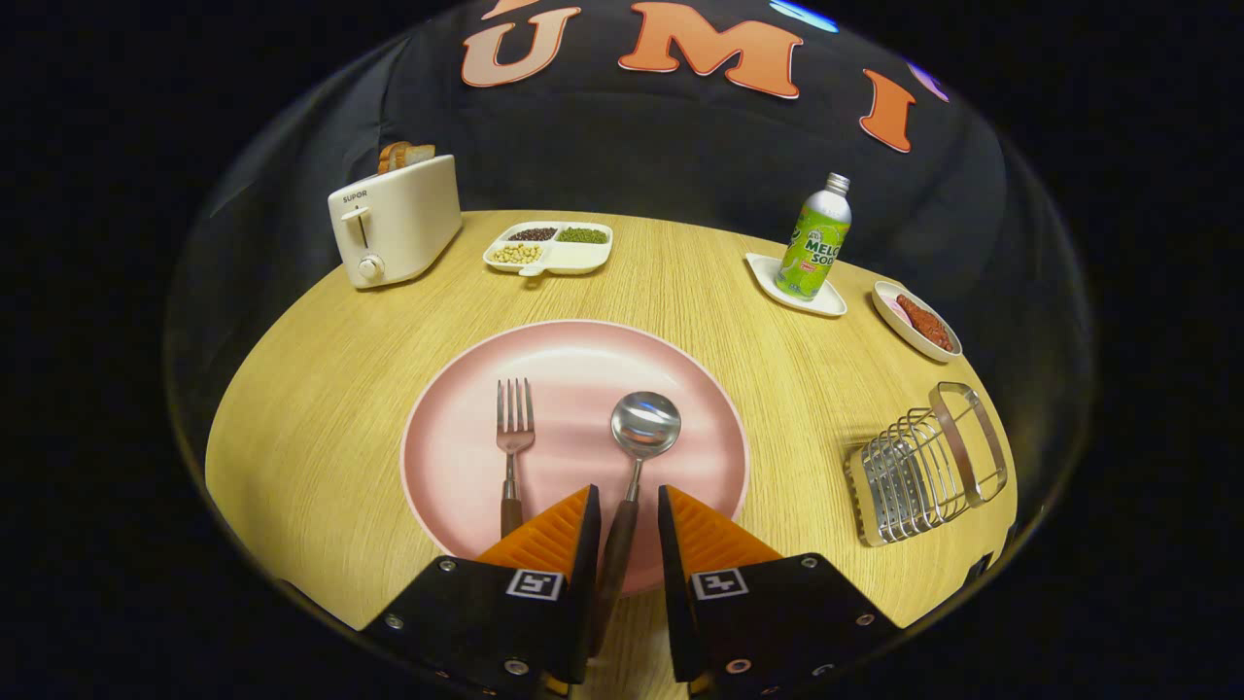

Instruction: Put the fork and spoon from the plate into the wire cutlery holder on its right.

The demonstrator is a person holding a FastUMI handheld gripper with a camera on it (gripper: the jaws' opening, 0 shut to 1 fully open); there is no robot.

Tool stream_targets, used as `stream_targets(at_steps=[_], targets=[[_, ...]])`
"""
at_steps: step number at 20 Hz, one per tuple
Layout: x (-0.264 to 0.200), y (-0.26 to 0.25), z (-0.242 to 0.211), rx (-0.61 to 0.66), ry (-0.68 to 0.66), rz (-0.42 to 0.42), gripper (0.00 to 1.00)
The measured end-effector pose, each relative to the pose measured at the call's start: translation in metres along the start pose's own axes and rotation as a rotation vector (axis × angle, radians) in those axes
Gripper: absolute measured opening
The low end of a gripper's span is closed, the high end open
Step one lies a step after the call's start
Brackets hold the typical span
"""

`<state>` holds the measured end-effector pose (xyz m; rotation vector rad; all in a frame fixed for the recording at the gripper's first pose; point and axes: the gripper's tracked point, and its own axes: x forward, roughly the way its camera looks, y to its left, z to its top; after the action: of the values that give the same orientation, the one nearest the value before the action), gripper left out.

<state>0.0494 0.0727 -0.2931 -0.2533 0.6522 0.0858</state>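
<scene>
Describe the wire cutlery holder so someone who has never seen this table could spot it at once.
Start at the big pink plate ahead of the gripper, whose open fingers straddle the spoon handle. Look right across the bare wooden table to its edge: the holder stands there alone. It is the only shiny metal wire piece, unlike the white dishes beyond it.

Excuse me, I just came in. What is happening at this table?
A person holds a hand-held tool over a pink plate on a wooden table. A fork and a spoon lie on the plate. The spoon's dark handle lies between the tool's two fingers, which have a gap around it and do not yet press on it. The fork lies beside the spoon, untouched. The wire cutlery holder stands beside the plate, with no cutlery in it yet.
</scene>
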Motion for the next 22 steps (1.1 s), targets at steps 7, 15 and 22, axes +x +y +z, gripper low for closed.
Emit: stream_targets(at_steps=[7,15,22], targets=[[0.007,-0.004,-0.008,0.016,0.059,-0.018,0.15],[-0.012,-0.015,0.004,0.085,0.048,0.011,0.05],[-0.053,-0.044,0.033,0.114,-0.009,0.015,0.05]])
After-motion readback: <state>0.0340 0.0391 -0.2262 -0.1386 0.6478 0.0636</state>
